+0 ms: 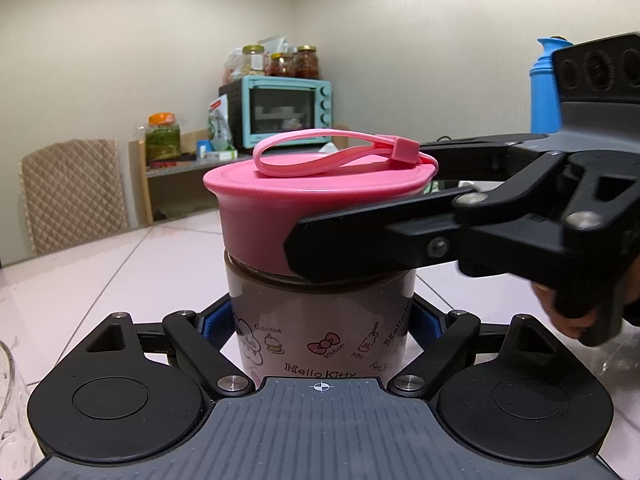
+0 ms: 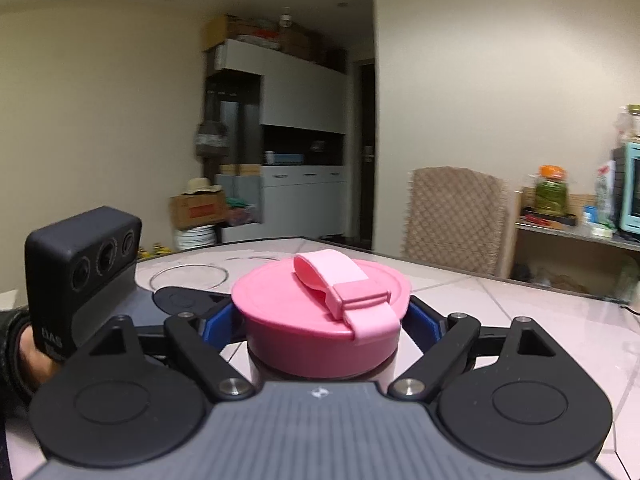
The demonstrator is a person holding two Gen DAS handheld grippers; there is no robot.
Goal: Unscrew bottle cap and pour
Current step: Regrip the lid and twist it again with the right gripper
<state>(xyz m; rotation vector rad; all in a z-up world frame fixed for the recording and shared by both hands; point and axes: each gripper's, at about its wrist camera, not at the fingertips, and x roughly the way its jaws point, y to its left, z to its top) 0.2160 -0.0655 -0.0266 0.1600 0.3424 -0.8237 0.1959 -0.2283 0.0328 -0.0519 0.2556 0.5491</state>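
A bottle (image 1: pixel 320 320) printed with cartoon pictures stands on the pale tiled table (image 1: pixel 100 272), and it holds brown liquid. My left gripper (image 1: pixel 320 322) is shut on its body, one blue pad (image 1: pixel 216 326) pressed on each side. A wide pink cap (image 2: pixel 316 316) with a looped strap (image 2: pixel 336 276) sits on top. My right gripper (image 2: pixel 320 316) comes from the right at cap height. Its jaws flank the cap, close beside it without squeezing. One black finger (image 1: pixel 340 236) crosses the cap's front in the left wrist view.
A clear glass (image 2: pixel 188 276) stands on the table beyond the left gripper's body (image 2: pixel 80 272). A blue flask (image 1: pixel 544 88) is behind the right gripper. A quilted chair (image 1: pixel 72 196) and a shelf with a teal oven (image 1: pixel 288 108) and jars line the wall.
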